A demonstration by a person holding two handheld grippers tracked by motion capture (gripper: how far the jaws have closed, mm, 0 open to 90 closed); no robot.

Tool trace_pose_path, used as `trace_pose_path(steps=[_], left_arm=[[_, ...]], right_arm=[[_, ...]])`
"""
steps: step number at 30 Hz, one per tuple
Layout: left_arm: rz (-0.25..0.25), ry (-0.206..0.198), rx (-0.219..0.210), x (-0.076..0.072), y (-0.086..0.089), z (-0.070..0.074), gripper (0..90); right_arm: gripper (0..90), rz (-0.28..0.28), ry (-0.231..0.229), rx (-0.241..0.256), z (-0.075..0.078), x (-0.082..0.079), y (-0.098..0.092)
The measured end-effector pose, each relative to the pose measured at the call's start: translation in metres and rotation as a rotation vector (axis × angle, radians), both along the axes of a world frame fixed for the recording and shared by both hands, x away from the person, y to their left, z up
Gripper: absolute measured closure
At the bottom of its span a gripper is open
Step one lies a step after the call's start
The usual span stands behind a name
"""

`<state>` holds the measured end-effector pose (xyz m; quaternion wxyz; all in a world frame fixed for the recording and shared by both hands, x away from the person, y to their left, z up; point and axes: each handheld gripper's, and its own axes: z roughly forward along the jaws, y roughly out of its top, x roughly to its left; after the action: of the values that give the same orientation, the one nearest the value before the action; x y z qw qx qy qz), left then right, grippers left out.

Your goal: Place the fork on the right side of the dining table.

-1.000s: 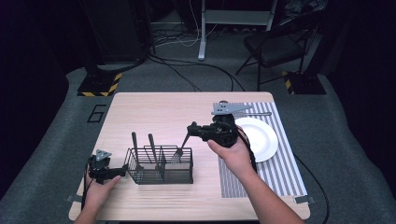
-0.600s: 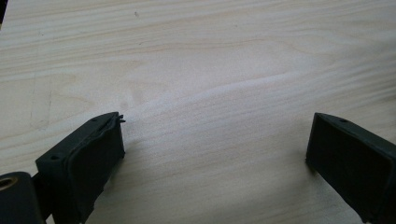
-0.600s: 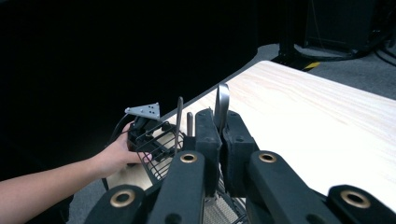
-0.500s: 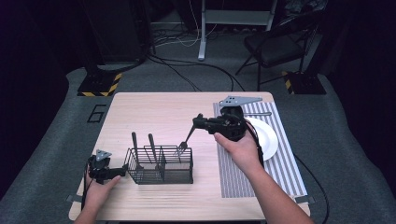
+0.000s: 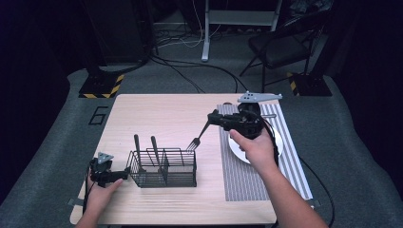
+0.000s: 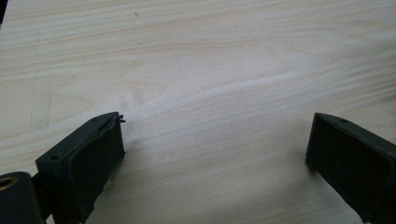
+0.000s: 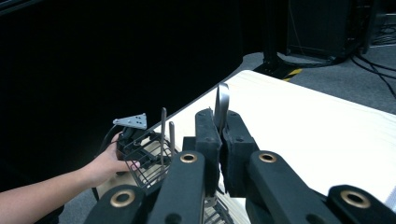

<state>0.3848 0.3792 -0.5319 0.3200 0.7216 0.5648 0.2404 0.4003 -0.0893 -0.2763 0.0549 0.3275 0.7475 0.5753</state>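
Metal fork, light, stiff and likely slippery, is pinched by its handle in the right gripper above mid-tabletop, beside the wire basket; left gripper spread.

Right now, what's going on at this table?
A person works two handheld grippers. The right gripper is shut on a fork, held in the air with its tines down just above the right end of the wire caddy. Two utensils stand in the caddy. The left gripper, jaws open, sits at the caddy's left end. A white plate lies on the striped placemat.
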Motion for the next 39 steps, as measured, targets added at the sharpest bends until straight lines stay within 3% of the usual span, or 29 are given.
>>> trace_pose_path(steps=[17,39], left_arm=[[0.000,0.000,-0.001,0.000,0.000,0.000,3.7],[0.000,0.000,-0.001,0.000,0.000,0.000,3.7]], right_arm=[[86.9,-0.074,0.009,-0.006,-0.005,-0.002,-0.034],[86.9,-0.152,0.037,-0.006,-0.045,-0.006,-0.061]])
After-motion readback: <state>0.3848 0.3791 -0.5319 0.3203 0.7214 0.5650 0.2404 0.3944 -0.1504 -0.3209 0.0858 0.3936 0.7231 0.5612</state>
